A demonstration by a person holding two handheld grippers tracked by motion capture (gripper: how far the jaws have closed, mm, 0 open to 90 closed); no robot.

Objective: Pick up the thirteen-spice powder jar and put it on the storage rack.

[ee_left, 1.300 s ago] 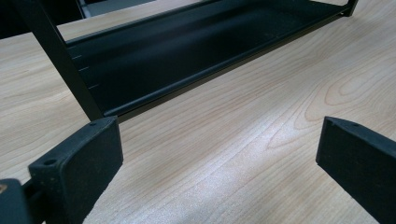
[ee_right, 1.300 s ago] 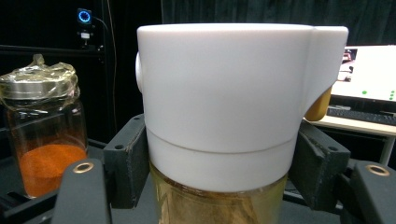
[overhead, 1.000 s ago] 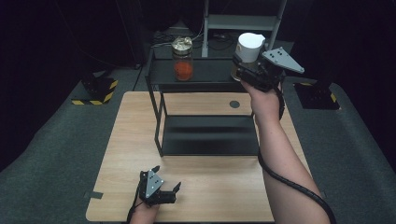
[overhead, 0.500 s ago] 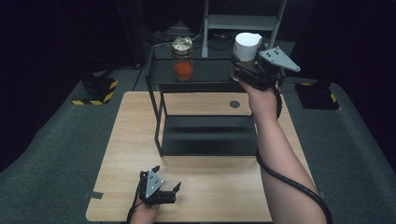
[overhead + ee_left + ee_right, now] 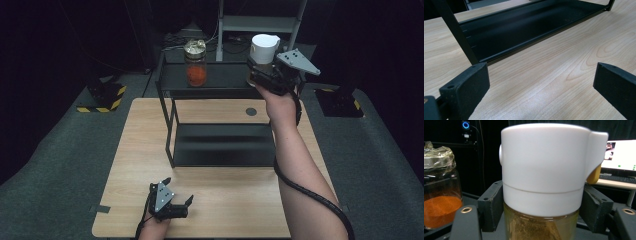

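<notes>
The desk point(image 5: 220, 200) is pale wood with visible grain. The rack point(image 5: 220, 145) is black. One jar point(image 5: 195, 64) holds orange powder under a crinkled clear wrap. The other jar point(image 5: 541, 225) holds yellowish-brown powder under a white cap point(image 5: 544, 167). Both grippers' jaws are black, with grey plates. The floor point(image 5: 60, 150) is dark grey, and yellow-black striped blocks point(image 5: 102, 97) sit on it.

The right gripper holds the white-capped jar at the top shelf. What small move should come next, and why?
Probably lower it a little, then open. The right gripper clamps the white-capped jar beside the orange-powder jar at the black rack's top shelf, but whether its base touches the shelf cannot be told.
</notes>
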